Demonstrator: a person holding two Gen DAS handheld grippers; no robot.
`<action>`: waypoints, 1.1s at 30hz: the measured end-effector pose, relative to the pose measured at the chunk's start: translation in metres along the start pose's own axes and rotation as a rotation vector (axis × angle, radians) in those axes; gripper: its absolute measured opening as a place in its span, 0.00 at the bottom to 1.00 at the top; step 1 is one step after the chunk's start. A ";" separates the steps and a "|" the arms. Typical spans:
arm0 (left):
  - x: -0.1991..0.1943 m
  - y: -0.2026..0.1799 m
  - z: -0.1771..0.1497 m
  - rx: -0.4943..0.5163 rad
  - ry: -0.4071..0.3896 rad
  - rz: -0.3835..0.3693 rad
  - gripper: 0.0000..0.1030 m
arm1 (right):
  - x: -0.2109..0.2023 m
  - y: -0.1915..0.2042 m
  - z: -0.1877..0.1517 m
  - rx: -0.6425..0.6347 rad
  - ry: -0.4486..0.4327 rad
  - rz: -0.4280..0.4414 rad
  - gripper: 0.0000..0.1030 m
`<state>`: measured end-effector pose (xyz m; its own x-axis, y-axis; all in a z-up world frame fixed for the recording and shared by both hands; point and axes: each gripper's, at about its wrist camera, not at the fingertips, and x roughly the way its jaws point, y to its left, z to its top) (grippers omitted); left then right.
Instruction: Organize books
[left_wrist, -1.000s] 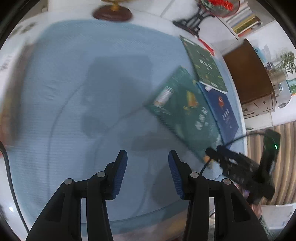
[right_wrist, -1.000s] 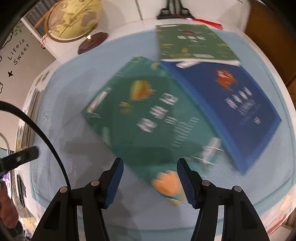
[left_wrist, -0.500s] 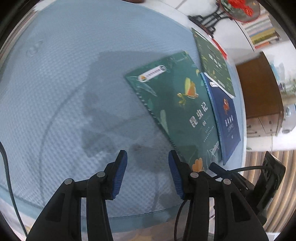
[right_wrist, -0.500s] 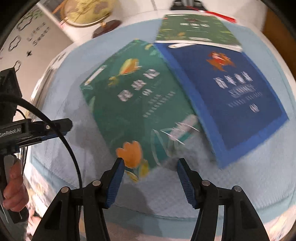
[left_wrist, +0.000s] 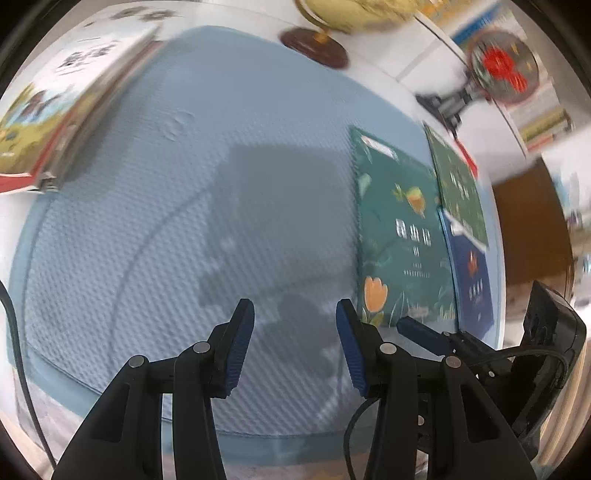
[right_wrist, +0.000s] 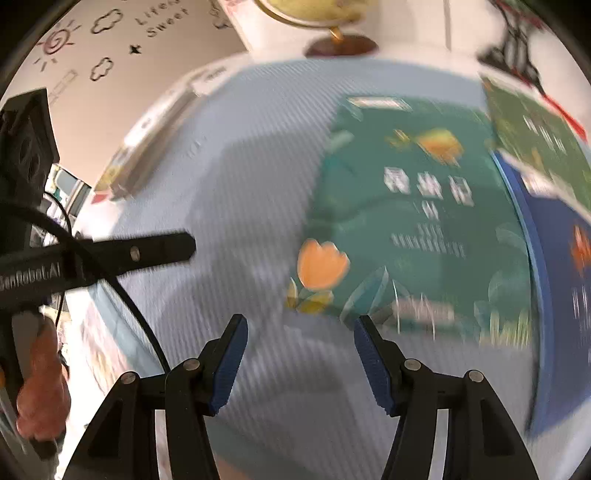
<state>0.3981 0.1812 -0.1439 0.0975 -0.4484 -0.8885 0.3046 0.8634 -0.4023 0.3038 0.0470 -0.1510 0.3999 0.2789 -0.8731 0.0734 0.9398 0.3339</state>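
Note:
Three books lie overlapped on the light blue mat (left_wrist: 184, 221): a teal book with an orange flower (left_wrist: 399, 240) (right_wrist: 417, 221), a dark blue book (left_wrist: 472, 280) (right_wrist: 565, 280) to its right, and a dark green book (left_wrist: 458, 184) (right_wrist: 535, 133) behind. A stack of books with a white cover (left_wrist: 62, 85) (right_wrist: 147, 140) sits at the mat's far left. My left gripper (left_wrist: 295, 343) is open over bare mat, left of the teal book. My right gripper (right_wrist: 299, 362) is open above the mat just before the teal book's near edge. Both hold nothing.
A globe on a dark wooden base (left_wrist: 317, 48) (right_wrist: 340, 44) stands behind the mat. A round ornament with red on a black stand (left_wrist: 491, 70) is at the back right. A brown cabinet (left_wrist: 532, 229) is beyond the table. A hand (right_wrist: 40, 395) holds the left gripper's handle.
Both views have swung and rolled. The stack of books and the globe have come into view at the left and back; the teal book now sits further right in both views. Both grippers stay open.

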 end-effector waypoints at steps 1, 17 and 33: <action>-0.003 0.004 0.004 -0.014 -0.009 -0.004 0.42 | -0.002 0.002 0.004 -0.001 -0.004 0.008 0.57; 0.050 -0.078 0.019 0.218 0.032 0.024 0.42 | -0.040 -0.116 -0.045 0.304 -0.043 -0.184 0.58; 0.066 -0.065 0.009 0.206 0.031 -0.063 0.43 | -0.015 -0.086 -0.018 0.126 -0.056 -0.214 0.58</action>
<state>0.3934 0.0931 -0.1743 0.0438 -0.4898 -0.8708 0.4969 0.7668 -0.4063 0.2749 -0.0346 -0.1734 0.4127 0.0613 -0.9088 0.2740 0.9432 0.1880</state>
